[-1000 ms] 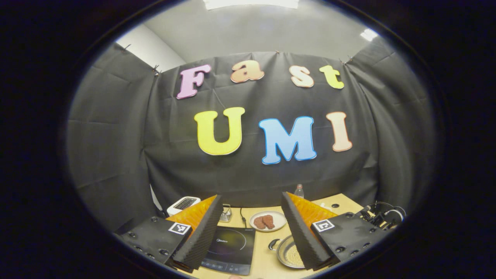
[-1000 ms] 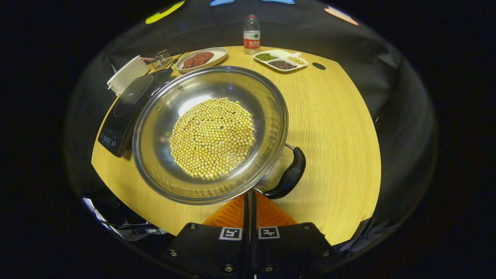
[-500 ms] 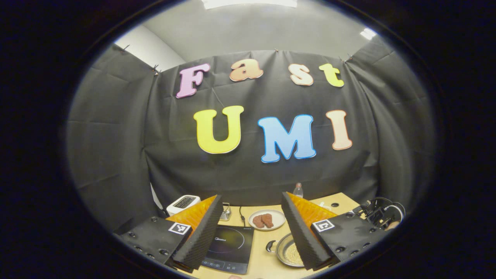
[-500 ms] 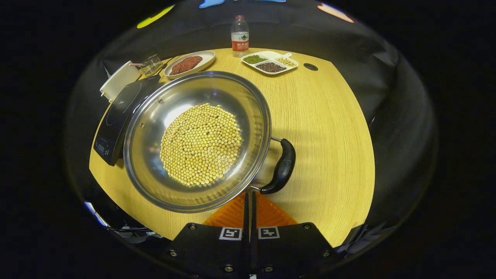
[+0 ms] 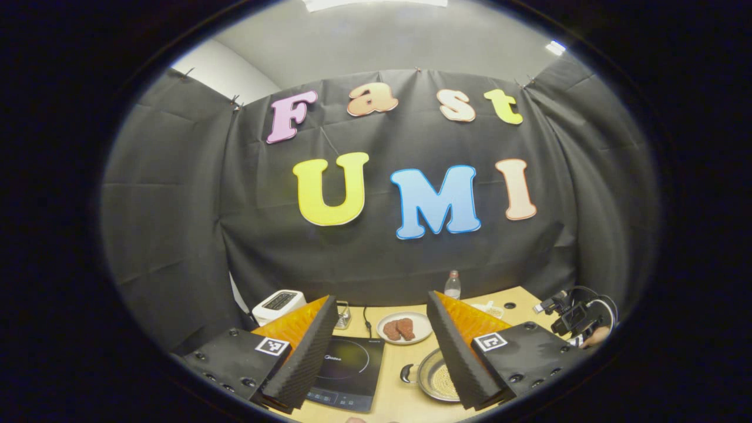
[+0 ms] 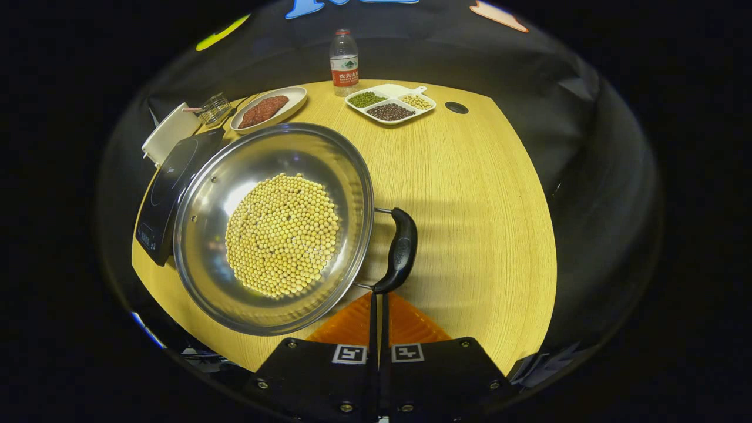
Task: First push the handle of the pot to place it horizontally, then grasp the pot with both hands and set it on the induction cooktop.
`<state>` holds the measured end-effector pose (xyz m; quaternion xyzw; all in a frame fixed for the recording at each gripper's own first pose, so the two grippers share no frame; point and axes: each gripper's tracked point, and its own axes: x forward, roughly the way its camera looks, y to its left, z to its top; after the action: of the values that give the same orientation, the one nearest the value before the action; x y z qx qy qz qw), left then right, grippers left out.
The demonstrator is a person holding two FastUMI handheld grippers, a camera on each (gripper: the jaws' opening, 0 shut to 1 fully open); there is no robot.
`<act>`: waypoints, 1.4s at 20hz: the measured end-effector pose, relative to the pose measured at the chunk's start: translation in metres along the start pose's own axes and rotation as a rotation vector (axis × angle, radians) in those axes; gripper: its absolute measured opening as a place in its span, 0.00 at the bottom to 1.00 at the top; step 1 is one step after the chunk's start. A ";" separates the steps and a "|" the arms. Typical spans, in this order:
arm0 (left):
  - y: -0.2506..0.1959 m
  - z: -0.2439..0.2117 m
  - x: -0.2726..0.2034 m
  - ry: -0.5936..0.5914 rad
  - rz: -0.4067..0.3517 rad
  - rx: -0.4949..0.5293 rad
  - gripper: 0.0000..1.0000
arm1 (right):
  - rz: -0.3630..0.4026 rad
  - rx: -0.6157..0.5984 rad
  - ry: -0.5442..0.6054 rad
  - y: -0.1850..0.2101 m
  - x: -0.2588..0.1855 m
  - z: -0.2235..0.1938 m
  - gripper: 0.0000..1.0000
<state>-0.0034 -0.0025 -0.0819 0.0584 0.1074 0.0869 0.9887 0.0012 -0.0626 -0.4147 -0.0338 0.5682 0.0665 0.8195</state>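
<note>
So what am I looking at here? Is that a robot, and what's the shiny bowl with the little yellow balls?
No robot: a person holds a two-finger gripper in each hand, with a camera on each. The left gripper is open and holds nothing, up high, facing the booth wall. The right gripper is shut, empty, just behind a steel pot of yellow beans, at its black handle. The pot sits on a wooden table beside a black induction cooktop. Farther back are a plate of meat, a divided dish of beans and a water bottle.

One pot (image 6: 273,229), one induction cooktop (image 6: 166,194), one water bottle (image 6: 343,54), one plate of meat (image 6: 269,109), one three-part dish (image 6: 390,104), one toaster (image 5: 277,304), on one desk (image 6: 482,223).
</note>
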 end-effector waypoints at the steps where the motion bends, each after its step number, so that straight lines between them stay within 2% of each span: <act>1: -0.002 -0.001 0.001 0.003 0.001 0.000 1.00 | 0.002 -0.001 -0.001 -0.001 0.000 0.001 0.01; 15: -0.018 -0.010 0.007 0.034 0.040 0.001 1.00 | 0.021 -0.052 -0.023 -0.009 0.010 0.024 0.01; 19: -0.028 -0.015 0.008 0.043 0.020 -0.002 1.00 | 0.003 -0.045 -0.047 -0.017 0.000 0.019 0.02; 20: -0.030 -0.018 0.008 0.045 0.007 -0.002 1.00 | 0.008 -0.040 -0.063 -0.017 -0.007 0.018 0.09; 21: -0.032 -0.021 0.010 0.048 -0.009 -0.004 1.00 | 0.011 -0.034 -0.082 -0.017 -0.013 0.016 0.30; 22: -0.034 -0.024 0.013 0.050 -0.030 -0.009 1.00 | 0.022 -0.023 -0.111 -0.016 -0.020 0.017 0.43; 23: -0.037 -0.028 0.016 0.053 -0.052 -0.021 1.00 | 0.034 -0.009 -0.150 -0.015 -0.030 0.019 0.67; 24: -0.037 -0.031 0.017 0.051 -0.070 -0.035 0.92 | 0.046 0.010 -0.200 -0.013 -0.037 0.022 0.80; 25: -0.038 -0.034 0.019 0.046 -0.091 -0.053 1.00 | 0.063 0.033 -0.263 -0.008 -0.051 0.031 0.94; 26: -0.038 -0.037 0.022 0.040 -0.113 -0.065 0.97 | 0.071 0.060 -0.323 -0.006 -0.063 0.038 1.00; 28: -0.036 -0.046 0.025 0.024 -0.143 -0.089 0.92 | 0.060 0.119 -0.433 -0.004 -0.089 0.048 0.99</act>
<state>0.0164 -0.0290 -0.1365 0.0055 0.1193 0.0213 0.9926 0.0156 -0.0665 -0.3150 0.0466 0.3826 0.0629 0.9206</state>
